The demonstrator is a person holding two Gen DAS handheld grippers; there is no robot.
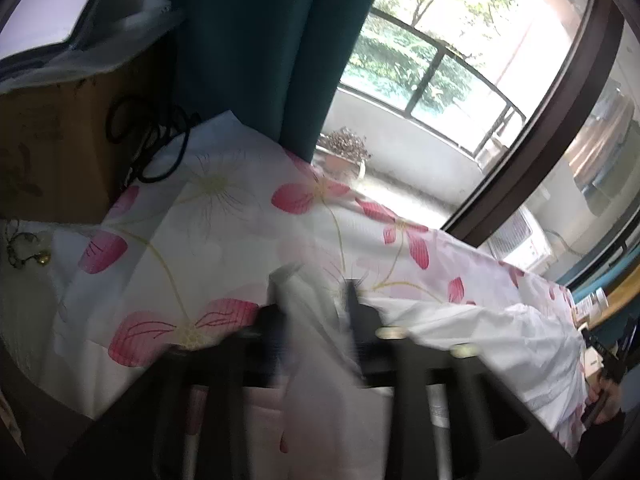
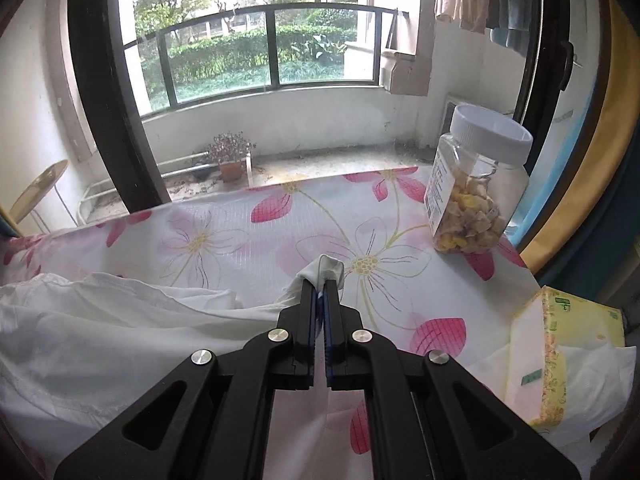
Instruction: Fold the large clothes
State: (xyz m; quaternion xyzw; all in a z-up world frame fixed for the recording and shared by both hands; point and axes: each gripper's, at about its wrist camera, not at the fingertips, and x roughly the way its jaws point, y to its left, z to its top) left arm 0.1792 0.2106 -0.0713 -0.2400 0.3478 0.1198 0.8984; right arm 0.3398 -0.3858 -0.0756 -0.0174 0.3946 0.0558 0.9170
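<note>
Jaws: right gripper (image 2: 320, 286) pinches the white garment (image 2: 100, 320) to lay its edge on the surface (image 2: 248, 236); left gripper (image 1: 316, 292) jaws stand apart around loose cloth.

A white garment (image 2: 100, 320) of thin cloth is lying crumpled and creased across the flowered tablecloth (image 2: 248, 240). One bunched corner is poking up, pinched at the right; another fold, blurred in the left view, is hanging loose at the left.

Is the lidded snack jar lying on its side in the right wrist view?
No, the jar stands upright on the floral tablecloth, white lid on top.
</note>
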